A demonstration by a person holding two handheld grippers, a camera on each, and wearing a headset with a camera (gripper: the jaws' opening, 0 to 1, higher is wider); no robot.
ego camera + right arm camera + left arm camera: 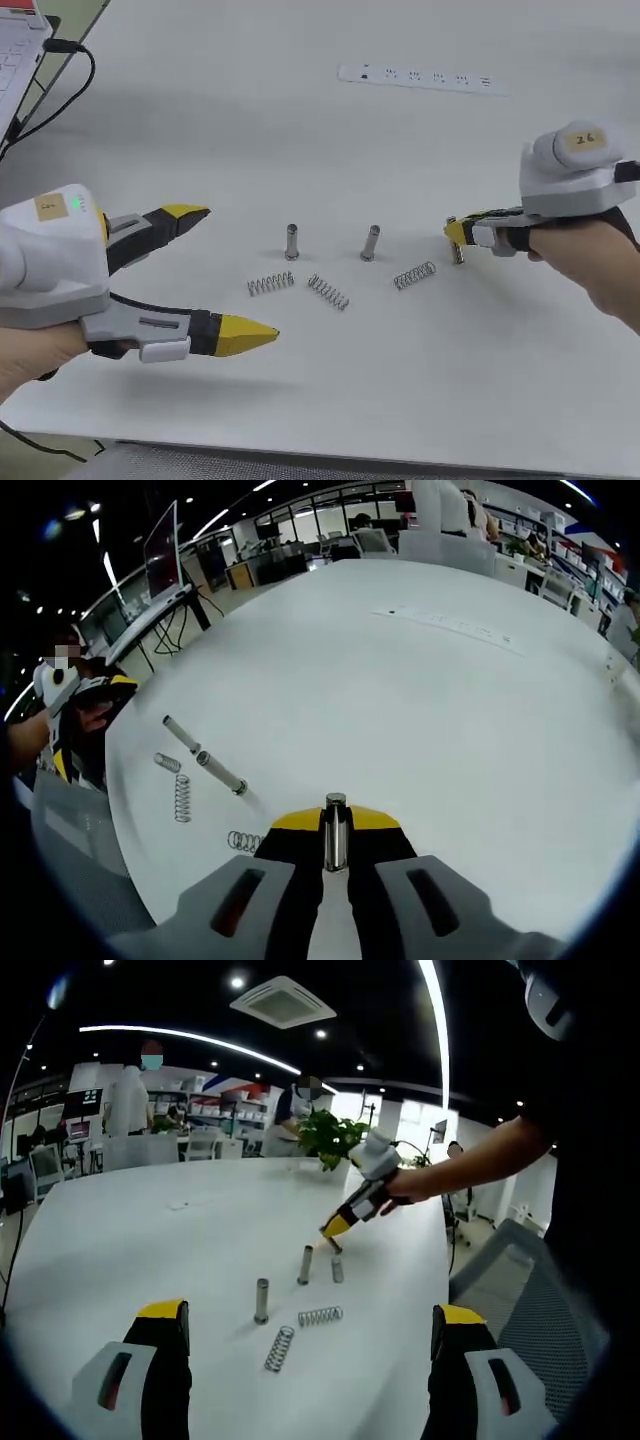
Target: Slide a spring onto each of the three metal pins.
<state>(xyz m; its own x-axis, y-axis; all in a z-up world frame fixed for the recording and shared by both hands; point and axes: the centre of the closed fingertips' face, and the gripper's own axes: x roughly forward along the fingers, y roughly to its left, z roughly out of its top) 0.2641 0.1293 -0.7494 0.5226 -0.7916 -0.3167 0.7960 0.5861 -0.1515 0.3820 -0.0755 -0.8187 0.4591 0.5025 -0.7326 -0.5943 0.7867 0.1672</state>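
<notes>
A broad white table (400,150) carries everything. At its far left edge sits the corner of a white laptop (20,50), with a black cable (72,75) looping off the edge beside it. A long white power strip (425,77) lies towards the far side of the table.

The left gripper (240,272), grey with black and yellow tips, hovers above the near left of the table, its jaws spread wide with nothing between them. The right gripper (455,235) reaches in from the right, its jaws closed narrow around a short metal pin (335,845) held upright low over the table; I cannot tell whether the pin touches the surface.

Two more silvery metal pins (291,241) (370,243) stand upright mid-table, apart from each other. Just in front of them lie three small coiled wire springs (271,284) (327,291) (414,275), loose on their sides, none on a pin.
</notes>
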